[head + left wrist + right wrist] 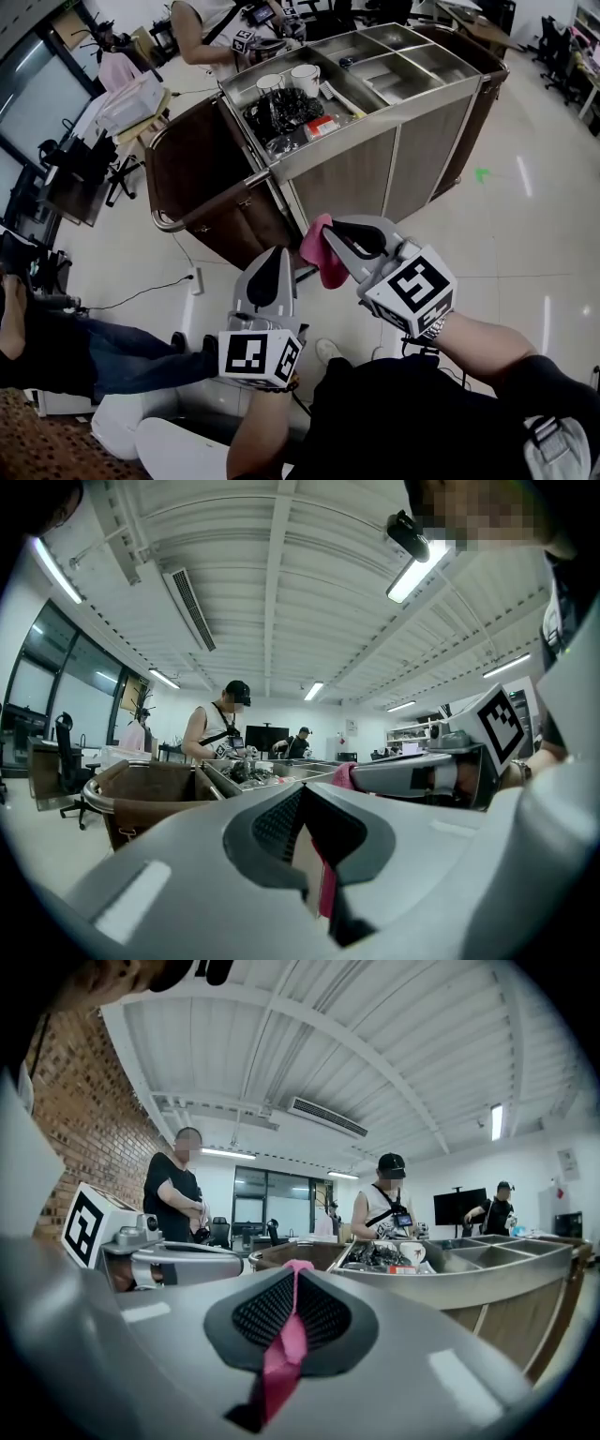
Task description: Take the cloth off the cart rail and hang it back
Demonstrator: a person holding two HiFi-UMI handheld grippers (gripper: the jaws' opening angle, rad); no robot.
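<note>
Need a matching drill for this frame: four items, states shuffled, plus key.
Items
1. pink cloth
2. white cups
3. cart rail
4. right tongs

States
A. bare chrome, nothing draped on it
B. shut on fabric
C. standing in the cart's top tray
D. dangling in mid-air

Pairs: 1-D, 2-C, 3-A, 4-B

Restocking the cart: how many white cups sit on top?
2. The left cup and right cup stand side by side on the cart, at its left end; others may be hidden.
</note>
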